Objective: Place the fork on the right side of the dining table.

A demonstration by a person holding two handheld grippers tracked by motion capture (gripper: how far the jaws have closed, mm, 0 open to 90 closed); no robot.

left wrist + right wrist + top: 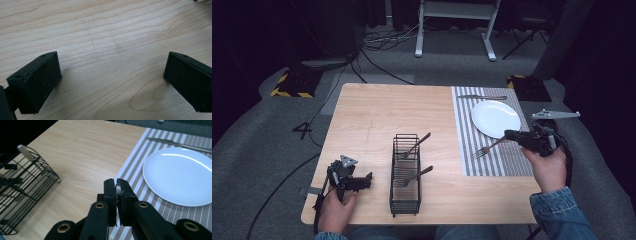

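We note a pale wood-grain bench (372, 115), a grey-and-white striped mat (492, 155), a round white plate (495, 118) and a black wire caddy (405, 172) holding two forks. The right gripper (512, 135) has its jaws clamped on a metal fork (486, 148) by its handle, tines over the mat beside the plate. The left gripper (362, 181) has its jaws wide apart, empty, low over bare wood.

My left tongs (362, 181) and right tongs (511, 135) are matte black, each topped with a grey three-cornered plate. Brass-coloured screws sit in the right pair's arms; square, flat, textured pads face the left pair's jaws. Black cables trail back. My sleeves are blue denim.
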